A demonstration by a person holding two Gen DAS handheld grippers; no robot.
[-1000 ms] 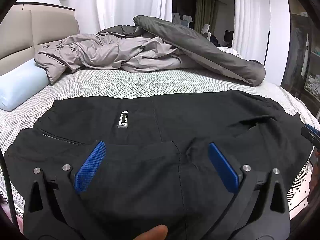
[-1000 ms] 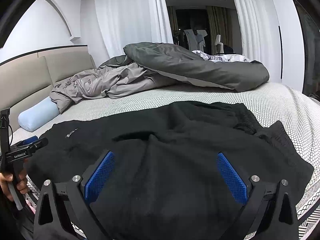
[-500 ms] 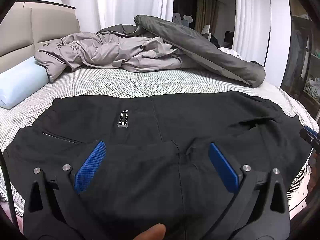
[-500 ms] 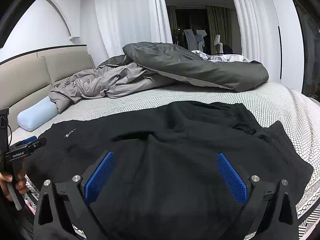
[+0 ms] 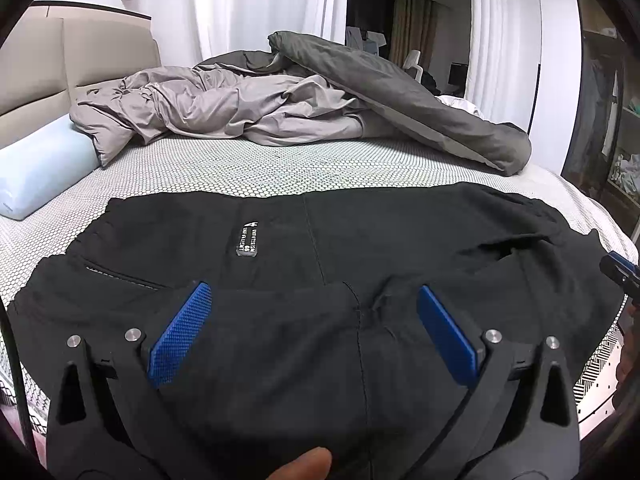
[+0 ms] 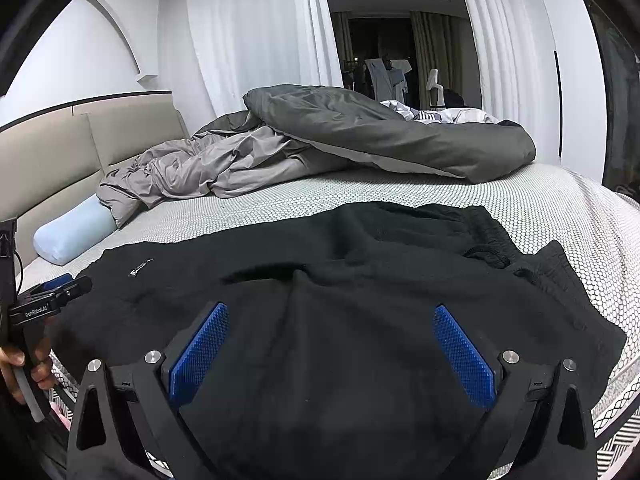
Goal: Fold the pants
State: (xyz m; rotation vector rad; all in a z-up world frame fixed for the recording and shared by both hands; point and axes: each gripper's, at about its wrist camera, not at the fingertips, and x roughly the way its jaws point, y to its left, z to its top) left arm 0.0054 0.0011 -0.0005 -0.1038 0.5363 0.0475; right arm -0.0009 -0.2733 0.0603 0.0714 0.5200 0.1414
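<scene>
Black pants point(image 5: 320, 248) lie across the near part of the bed, folded over on themselves, with a small label point(image 5: 247, 237) facing up. They also show in the right wrist view point(image 6: 360, 280). My left gripper point(image 5: 314, 320) is open with blue pads wide apart, just above the near fold of the pants, holding nothing. My right gripper point(image 6: 332, 340) is open over the right part of the pants, holding nothing. The left gripper also shows at the left edge of the right wrist view point(image 6: 52, 296). The right gripper's tip shows at the right edge of the left wrist view point(image 5: 618, 268).
The bed point(image 5: 280, 168) has a white honeycomb-patterned cover. A crumpled grey duvet point(image 5: 280, 100) lies along the far side. A light blue bolster pillow point(image 5: 36, 168) lies at the left by the beige headboard point(image 5: 60, 64). White curtains hang behind.
Both grippers have lifted and drawn back very slightly from the pants. Both stay open. The pants have not moved.
</scene>
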